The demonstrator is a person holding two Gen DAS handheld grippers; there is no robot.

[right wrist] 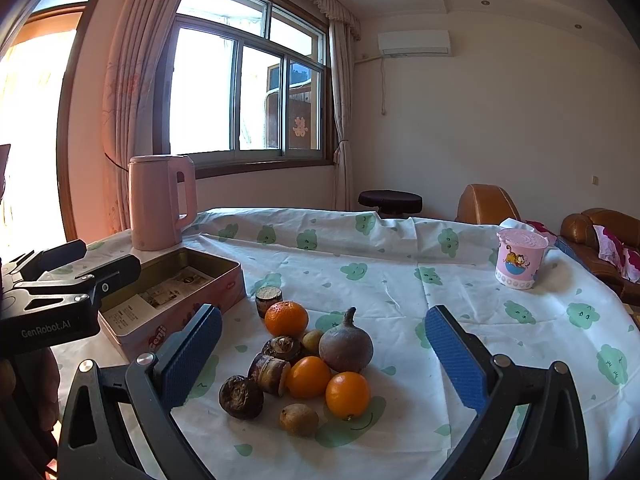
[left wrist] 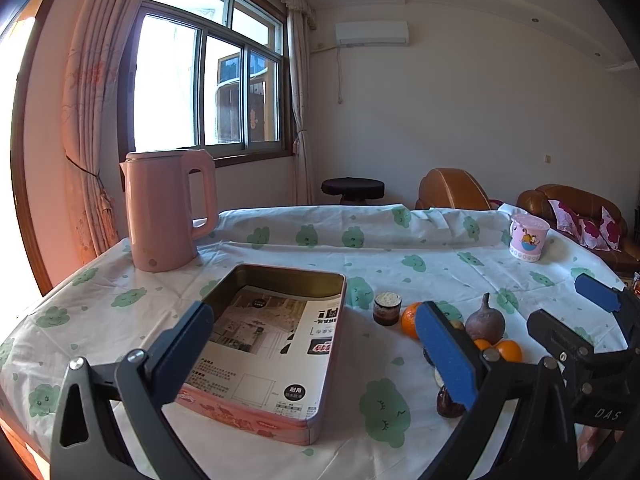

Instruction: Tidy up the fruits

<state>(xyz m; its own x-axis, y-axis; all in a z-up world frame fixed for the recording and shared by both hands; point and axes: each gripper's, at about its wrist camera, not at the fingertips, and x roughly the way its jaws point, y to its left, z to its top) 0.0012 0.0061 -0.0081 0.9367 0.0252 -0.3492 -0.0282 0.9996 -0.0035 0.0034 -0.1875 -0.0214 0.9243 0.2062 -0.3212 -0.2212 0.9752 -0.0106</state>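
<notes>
- Tablecloth (right wrist: 400,280) is white with green clouds; a kettle (right wrist: 160,200) stands at the back left and a pink cup (right wrist: 520,260) at the back right.
- Tin (left wrist: 276,344) is open and holds only paper. It sits straight ahead of my left claw (left wrist: 320,344), whose jaws are spread wide with nothing in them.
- Fruit pile (right wrist: 304,368) lies on the cloth just right of the tin, dead centre between my right claw's (right wrist: 324,360) jaws, which are also released and empty.
- Key relation: the right claw is nearer the fruit, and the tin is off to its left, so I'd judge a right-hand pick followed by a leftward carry.
- Pile holds three oranges, the nearest (right wrist: 347,395) round and glossy, plus a purple bulb (right wrist: 346,344), dark brown chestnut-like pieces and small kiwis. All are touching, so I expect neighbours to roll.
</notes>
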